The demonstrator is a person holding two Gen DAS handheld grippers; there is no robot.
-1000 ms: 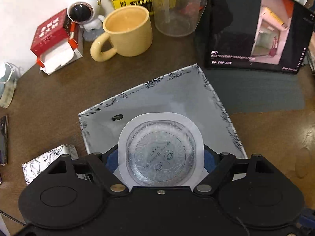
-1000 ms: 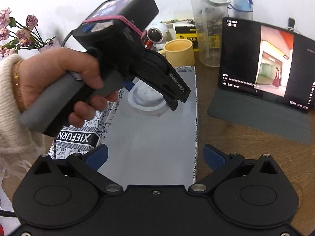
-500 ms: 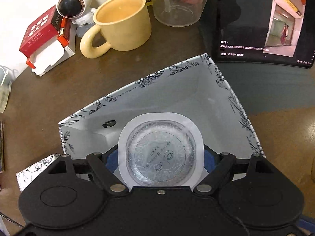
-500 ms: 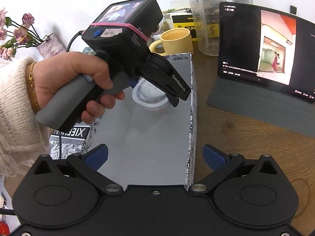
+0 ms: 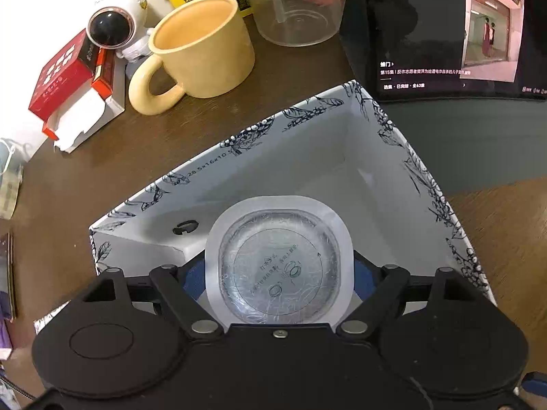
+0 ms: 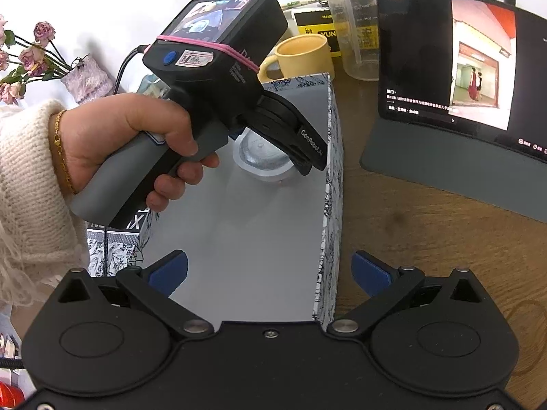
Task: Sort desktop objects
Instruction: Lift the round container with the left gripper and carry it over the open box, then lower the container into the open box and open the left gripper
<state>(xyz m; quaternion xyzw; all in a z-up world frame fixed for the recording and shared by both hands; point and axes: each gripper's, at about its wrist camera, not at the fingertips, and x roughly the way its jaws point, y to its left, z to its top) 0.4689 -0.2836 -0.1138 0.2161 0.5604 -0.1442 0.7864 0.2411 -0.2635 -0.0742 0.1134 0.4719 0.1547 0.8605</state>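
Observation:
A sealed pod (image 5: 278,266) with a white rim and a silver foil lid sits between the blue pads of my left gripper (image 5: 278,275), which is shut on it. The pod hangs low inside the far end of an open box (image 5: 239,143) with white walls and a black floral print. In the right wrist view a hand (image 6: 136,136) holds the left gripper (image 6: 301,160) tilted down into the box (image 6: 330,205), with the pod (image 6: 259,160) just above the grey floor. My right gripper (image 6: 270,271) stands open over the box's near end, holding nothing.
Beyond the box stand a yellow mug (image 5: 201,58), a clear pitcher (image 5: 297,7), an astronaut figurine (image 5: 112,30) and a red carton (image 5: 65,75). A tablet (image 6: 461,61) on a grey folding stand is at the right. Dried roses (image 6: 30,58) are at the far left.
The left gripper has carried the pod forward and down, deeper into the box toward its far end. The right gripper has stayed open and has drawn slightly closer to the box.

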